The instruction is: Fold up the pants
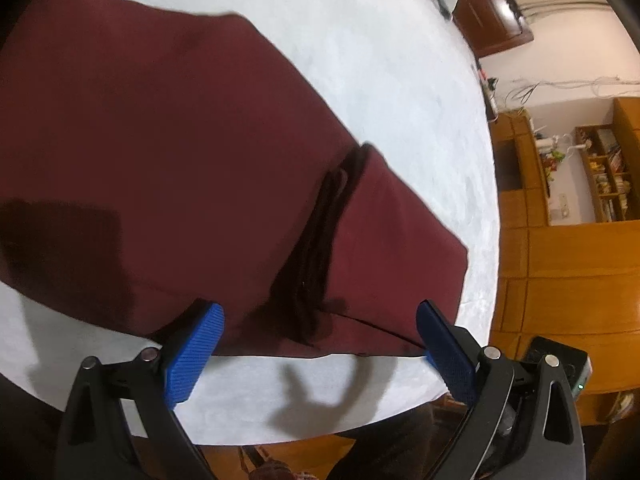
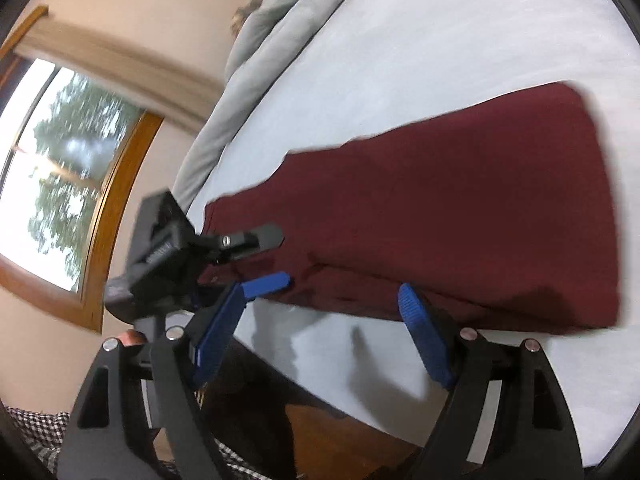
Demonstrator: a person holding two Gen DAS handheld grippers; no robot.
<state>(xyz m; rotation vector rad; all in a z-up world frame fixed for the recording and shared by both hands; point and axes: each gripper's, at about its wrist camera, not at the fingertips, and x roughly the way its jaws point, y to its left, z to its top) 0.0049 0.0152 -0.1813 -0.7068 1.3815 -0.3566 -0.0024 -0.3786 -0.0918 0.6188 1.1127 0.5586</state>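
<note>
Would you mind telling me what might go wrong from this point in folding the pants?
1. The pants lie close to the bed's near edge, so a pull toward the person could drag them off.
2. Both the left tongs and right tongs are open near the hem, so closing may catch only the top layer.

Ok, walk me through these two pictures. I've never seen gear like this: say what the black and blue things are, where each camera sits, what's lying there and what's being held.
There is no robot here. A person holds a two-finger clamp in each hand, with a fisheye camera on each looking along the fingers, so everything bends.

One picture is from the left gripper, the other from the right gripper. The blue ribbed parts are the finger pads.

Maroon pants lie folded lengthwise on a white sheet covering a bed. Both grippers are open at the pants' near edge and hold nothing. In the right view, the left gripper shows at the pants' end. Grey bedding lies behind.
</note>
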